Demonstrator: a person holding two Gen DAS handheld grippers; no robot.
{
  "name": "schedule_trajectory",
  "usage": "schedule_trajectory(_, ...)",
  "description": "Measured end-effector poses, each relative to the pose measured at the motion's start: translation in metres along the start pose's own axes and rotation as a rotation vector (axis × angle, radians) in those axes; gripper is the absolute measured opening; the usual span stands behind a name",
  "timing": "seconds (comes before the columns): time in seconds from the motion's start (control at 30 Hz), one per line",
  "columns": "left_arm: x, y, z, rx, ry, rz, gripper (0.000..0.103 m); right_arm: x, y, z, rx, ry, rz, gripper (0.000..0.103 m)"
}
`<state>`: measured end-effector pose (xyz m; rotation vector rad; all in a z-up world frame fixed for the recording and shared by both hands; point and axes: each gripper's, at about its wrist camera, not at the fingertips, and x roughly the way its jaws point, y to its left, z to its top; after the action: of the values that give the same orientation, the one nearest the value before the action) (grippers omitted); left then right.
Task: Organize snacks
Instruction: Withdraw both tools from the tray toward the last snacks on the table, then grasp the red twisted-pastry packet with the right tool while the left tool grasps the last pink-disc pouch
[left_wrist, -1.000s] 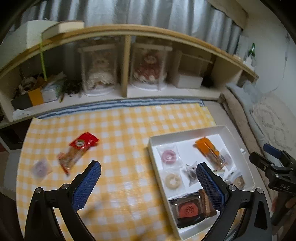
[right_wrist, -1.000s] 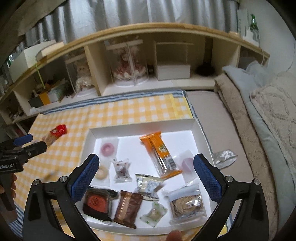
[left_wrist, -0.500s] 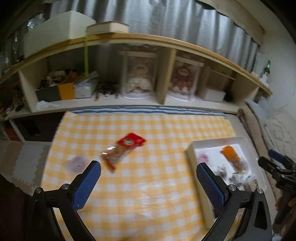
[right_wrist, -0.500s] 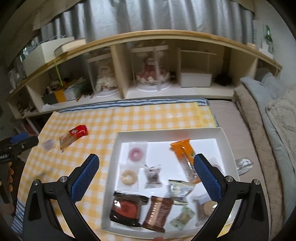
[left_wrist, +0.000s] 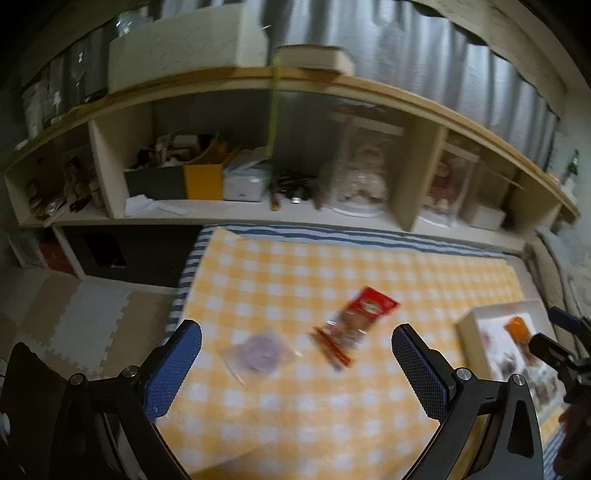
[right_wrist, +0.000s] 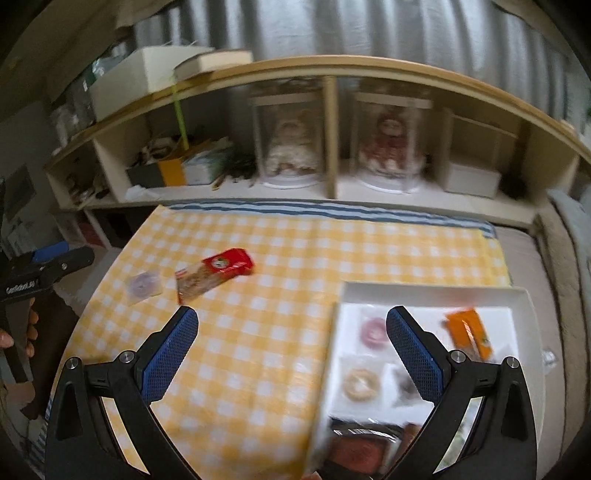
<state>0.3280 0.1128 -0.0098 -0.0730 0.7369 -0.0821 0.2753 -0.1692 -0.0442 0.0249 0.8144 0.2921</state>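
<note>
A red-topped cracker packet (left_wrist: 352, 326) (right_wrist: 214, 271) lies on the yellow checked cloth (left_wrist: 332, 280), and a small clear packet with a purple ring sweet (left_wrist: 258, 352) (right_wrist: 144, 285) lies to its left. My left gripper (left_wrist: 295, 363) hovers open above and in front of both, nothing between its fingers. A white tray (right_wrist: 424, 291) (left_wrist: 469, 321) at the right holds several wrapped snacks, among them an orange packet (right_wrist: 469, 332). My right gripper (right_wrist: 291, 352) is open and empty over the tray's left edge. The view is motion-blurred.
A wooden shelf unit (right_wrist: 332, 140) runs along the far side, with two doll cases (right_wrist: 291, 144), boxes and clutter. Foam floor mats (left_wrist: 74, 317) lie left of the cloth. Bedding (right_wrist: 569, 277) borders the right. A hand (right_wrist: 22, 332) holds the left gripper's handle.
Both cameras have swung left. The loose cracker packet and ring sweet now sit centred before my left gripper, and the tray has slid to the right edge of both views.
</note>
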Motion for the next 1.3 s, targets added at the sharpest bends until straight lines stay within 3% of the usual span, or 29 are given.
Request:
schedule_trajectory(0.27,0.083,0.048,0.007,-0.034,0.076,0.105,0.103,0.071,0.054,0.023,0.054,0.000,0.069,0.103)
schedule_trajectory(0.47,0.133,0.075,0.005,-0.059,0.096,0.179,0.103,0.142,0.077,0.040,0.206,0.090,0.070,0.103)
schedule_trajectory(0.67,0.165,0.091,-0.007,-0.050,0.104,0.237,0.103,0.197,0.089,0.040,0.351,0.182,-0.017,0.103)
schedule_trajectory(0.87,0.187,0.077,-0.022,0.099,0.157,0.264,0.103,0.233,0.095,0.030,0.378,0.278,-0.106,0.103)
schedule_trajectory(1.07,0.185,0.051,-0.031,0.233,0.201,0.238,0.103,0.235,0.098,0.013,0.314,0.328,-0.123,0.102)
schedule_trajectory(1.17,0.182,0.042,-0.030,0.260,0.216,0.247,0.103,0.227,0.096,0.007,0.283,0.322,-0.112,0.091)
schedule_trajectory(1.3,0.173,0.039,-0.023,0.213,0.238,0.251,0.095,0.216,0.090,0.001,0.236,0.338,-0.081,0.063)
